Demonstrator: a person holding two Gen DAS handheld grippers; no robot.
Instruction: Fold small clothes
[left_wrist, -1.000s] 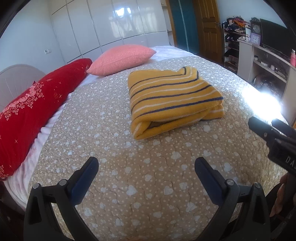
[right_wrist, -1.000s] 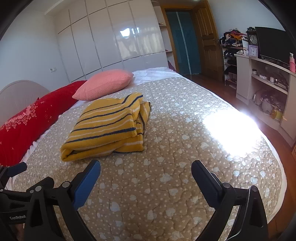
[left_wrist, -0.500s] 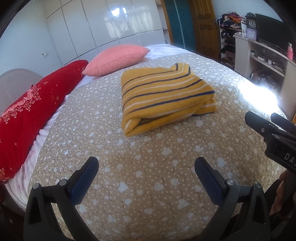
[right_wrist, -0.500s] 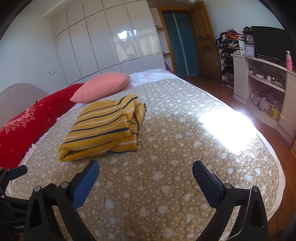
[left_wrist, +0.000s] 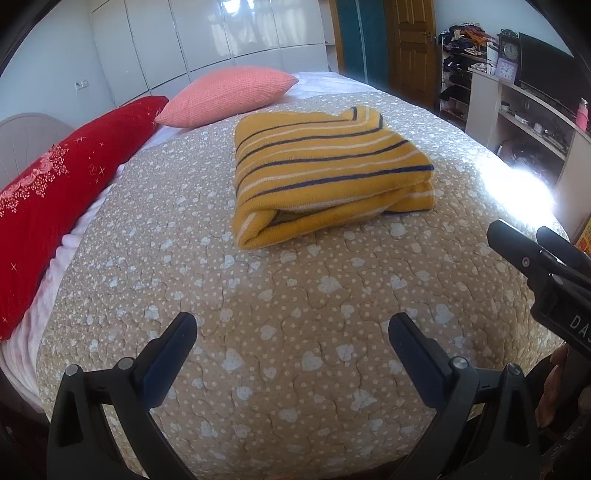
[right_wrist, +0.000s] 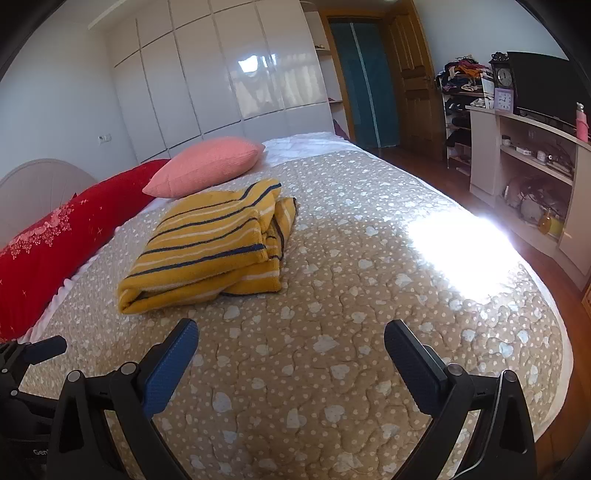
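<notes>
Left wrist view: the yellow striped garment (left_wrist: 325, 173) lies folded into a compact bundle on the bed (left_wrist: 295, 332), just beside the pink pillow (left_wrist: 229, 94) on the side away from the headboard, w/ the long red pillow (left_wrist: 55, 206) further along toward the headboard. Left claw (left_wrist: 291, 334) is wide open, nothing between the fingers, hanging over bare quilt well short of the garment. Right claw (right_wrist: 291, 338) also spread wide & empty, also short of the garment; its body shows at the edge of the left view. Judgement: the fold looks basically finished, so the step in hand is prob. a check/tidy or a retreat. To do it well: look at the bundle's near edge, where the layers gape a bit & a lower layer pokes out at the corner farthest from the pink pillow. If tidying, come in low w/ one claw, pinch only the protruding layer, tuck it under w/o lifting the top fold; the other claw can press lightly on top to stop the stack sliding on the quilt. Knit looks thick & soft, so it should hold shape but may spring open if dragged. Avoid snagging the quilt itself. If leaving as is, keep both claws clear of the bundle.
</notes>
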